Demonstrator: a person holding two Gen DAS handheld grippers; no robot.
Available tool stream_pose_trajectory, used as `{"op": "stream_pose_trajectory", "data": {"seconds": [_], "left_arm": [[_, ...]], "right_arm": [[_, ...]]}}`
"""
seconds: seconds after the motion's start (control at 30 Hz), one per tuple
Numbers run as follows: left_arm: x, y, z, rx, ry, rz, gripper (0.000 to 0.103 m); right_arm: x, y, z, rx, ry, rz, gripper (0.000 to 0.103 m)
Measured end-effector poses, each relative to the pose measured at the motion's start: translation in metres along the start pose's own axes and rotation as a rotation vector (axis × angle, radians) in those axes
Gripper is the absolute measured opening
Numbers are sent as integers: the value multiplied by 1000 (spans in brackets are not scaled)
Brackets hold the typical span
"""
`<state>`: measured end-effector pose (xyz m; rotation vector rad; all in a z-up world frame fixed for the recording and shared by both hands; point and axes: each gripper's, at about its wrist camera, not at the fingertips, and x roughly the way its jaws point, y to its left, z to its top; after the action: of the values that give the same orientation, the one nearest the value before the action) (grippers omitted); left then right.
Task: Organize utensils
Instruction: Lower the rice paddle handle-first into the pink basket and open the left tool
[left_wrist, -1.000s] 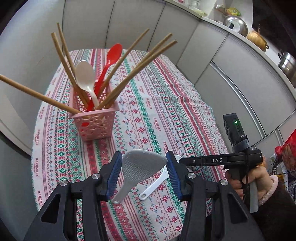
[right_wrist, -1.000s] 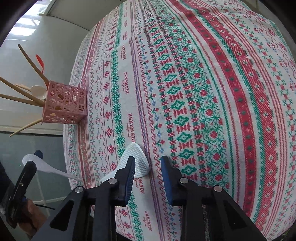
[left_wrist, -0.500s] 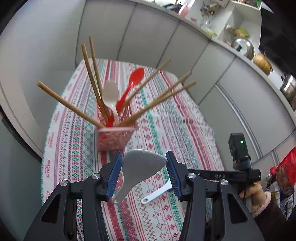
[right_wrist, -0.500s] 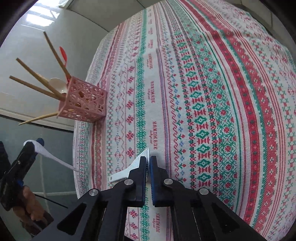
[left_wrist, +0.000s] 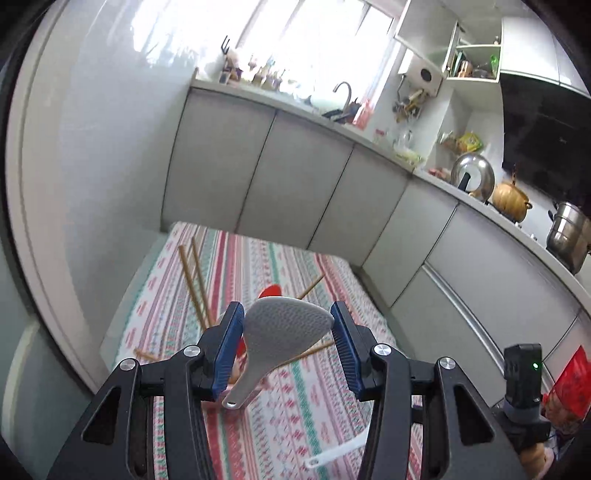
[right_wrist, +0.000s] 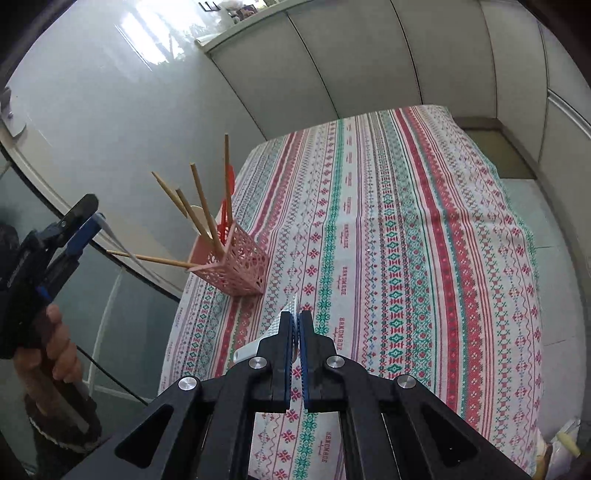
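Matt dimpled plastic rice paddle (left_wrist: 284, 328), woven patterned tablecloth (right_wrist: 406, 240), perforated pink plastic basket (right_wrist: 236, 264) (wooden chopsticks (right_wrist: 201, 206) inside)

1. The pink perforated plastic basket (left_wrist: 236, 376) is almost wholly hidden behind the grey dimpled rice paddle (left_wrist: 282, 332).
2. The white plastic rice paddle (right_wrist: 280, 325) shows edge-on only (its bowl sits between black fingers).
3. Small countertop clutter (left_wrist: 258, 75) is too small to identify.
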<state>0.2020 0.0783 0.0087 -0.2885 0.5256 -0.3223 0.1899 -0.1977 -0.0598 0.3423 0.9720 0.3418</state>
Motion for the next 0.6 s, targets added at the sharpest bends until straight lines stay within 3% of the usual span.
{"op": "stream_pose_trajectory", "data": {"seconds": [0.2, 0.33, 0.6], "left_arm": [[42, 5, -2, 40, -31, 31, 51], [68, 23, -5, -2, -30, 55, 51], [89, 30, -18, 26, -42, 86, 51]], "right_arm": [[-10, -8, 4, 9, -26, 5, 3], [-10, -11, 3, 10, -23, 17, 3], [-9, -5, 7, -1, -28, 39, 4]]}}
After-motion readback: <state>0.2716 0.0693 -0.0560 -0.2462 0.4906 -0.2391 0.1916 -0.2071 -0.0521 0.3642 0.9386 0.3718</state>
